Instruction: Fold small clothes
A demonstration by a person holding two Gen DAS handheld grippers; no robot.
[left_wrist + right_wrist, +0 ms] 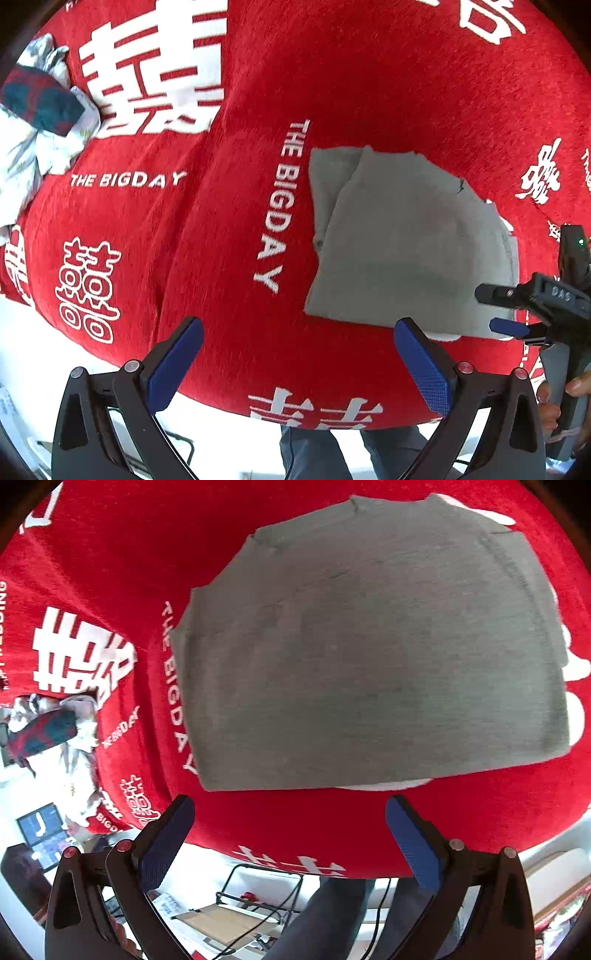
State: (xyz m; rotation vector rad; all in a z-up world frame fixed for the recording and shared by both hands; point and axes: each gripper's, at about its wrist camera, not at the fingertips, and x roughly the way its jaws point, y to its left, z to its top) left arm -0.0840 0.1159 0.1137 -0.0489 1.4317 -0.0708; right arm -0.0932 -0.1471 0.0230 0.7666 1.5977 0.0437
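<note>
A grey garment point(402, 240) lies folded flat on the red printed cloth point(229, 110) that covers the table. It fills most of the right wrist view point(369, 657). My left gripper point(299, 358) is open and empty, above the red cloth just near the garment's lower left corner. My right gripper point(291, 838) is open and empty, just short of the garment's near edge. It also shows at the right edge of the left wrist view point(517, 317), beside the garment's near right corner.
A pile of white patterned clothes point(40, 147) with a dark red-and-green plaid item point(40, 99) on top lies at the far left of the cloth. It shows in the right wrist view point(55, 738). The table's near edge point(295, 860) runs just below my fingers; floor clutter lies beyond.
</note>
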